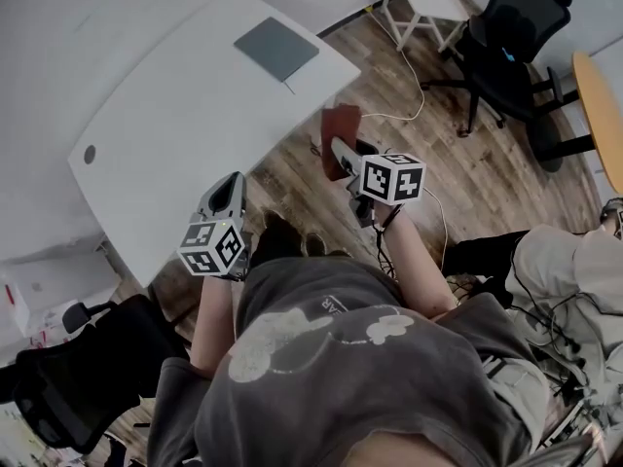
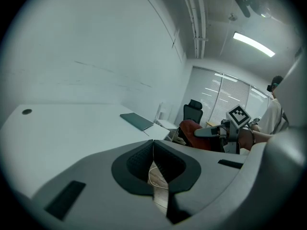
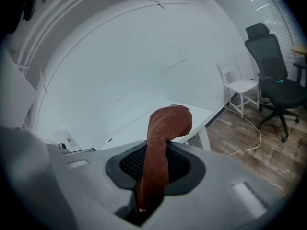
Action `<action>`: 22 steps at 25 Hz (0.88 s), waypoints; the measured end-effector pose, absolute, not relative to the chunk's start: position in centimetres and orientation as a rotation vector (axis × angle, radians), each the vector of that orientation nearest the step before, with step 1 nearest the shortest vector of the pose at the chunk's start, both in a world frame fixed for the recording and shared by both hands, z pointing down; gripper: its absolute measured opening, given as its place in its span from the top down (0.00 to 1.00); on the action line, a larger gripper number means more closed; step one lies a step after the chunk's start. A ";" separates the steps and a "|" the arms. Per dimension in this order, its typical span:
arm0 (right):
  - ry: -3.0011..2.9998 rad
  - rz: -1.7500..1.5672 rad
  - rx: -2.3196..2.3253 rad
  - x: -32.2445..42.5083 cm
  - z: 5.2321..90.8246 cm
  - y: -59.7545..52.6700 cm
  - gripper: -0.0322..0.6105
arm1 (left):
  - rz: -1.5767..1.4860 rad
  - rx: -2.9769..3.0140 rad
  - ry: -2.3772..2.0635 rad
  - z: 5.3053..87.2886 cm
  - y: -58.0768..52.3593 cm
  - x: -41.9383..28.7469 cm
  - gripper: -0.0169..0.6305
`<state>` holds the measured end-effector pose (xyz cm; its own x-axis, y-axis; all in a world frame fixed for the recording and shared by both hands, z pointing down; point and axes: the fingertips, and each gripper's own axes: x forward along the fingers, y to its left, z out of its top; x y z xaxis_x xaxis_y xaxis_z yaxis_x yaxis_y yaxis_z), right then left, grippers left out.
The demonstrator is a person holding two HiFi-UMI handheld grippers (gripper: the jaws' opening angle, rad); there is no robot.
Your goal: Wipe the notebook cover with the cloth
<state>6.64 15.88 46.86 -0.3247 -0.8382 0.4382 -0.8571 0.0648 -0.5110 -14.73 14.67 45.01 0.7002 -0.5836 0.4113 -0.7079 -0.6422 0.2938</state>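
While right gripper (image 1: 339,154) clamps cloth (image 1: 343,125), notebook (image 1: 276,47) lies well apart on table (image 1: 165,115).

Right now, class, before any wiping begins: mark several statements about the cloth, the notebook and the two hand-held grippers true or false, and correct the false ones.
1. The right hand-held gripper is shut on the cloth. True.
2. The cloth is lying on the notebook. False: it hangs from the right hand-held gripper, apart from the notebook.
3. The notebook lies flat on the white table. True.
4. The left hand-held gripper grips the notebook. False: its jaws are together on nothing, and the notebook lies away from it on the table.
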 end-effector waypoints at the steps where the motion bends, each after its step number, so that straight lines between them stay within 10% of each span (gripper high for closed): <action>1: -2.265 1.128 1.803 6.5 47.1 15.6 0.82 | 0.390 2.471 -0.997 45.1 14.1 -14.7 0.98; 22: -2.123 1.122 1.845 7.2 48.2 -0.8 0.82 | 0.299 2.409 -0.869 47.6 -3.2 -14.2 0.98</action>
<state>7.25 -0.82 48.24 -0.2535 -0.8098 0.5291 -0.8935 -0.0136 -0.4488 -14.25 -3.17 47.64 0.7653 -0.5192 0.3803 -0.6433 -0.6356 0.4268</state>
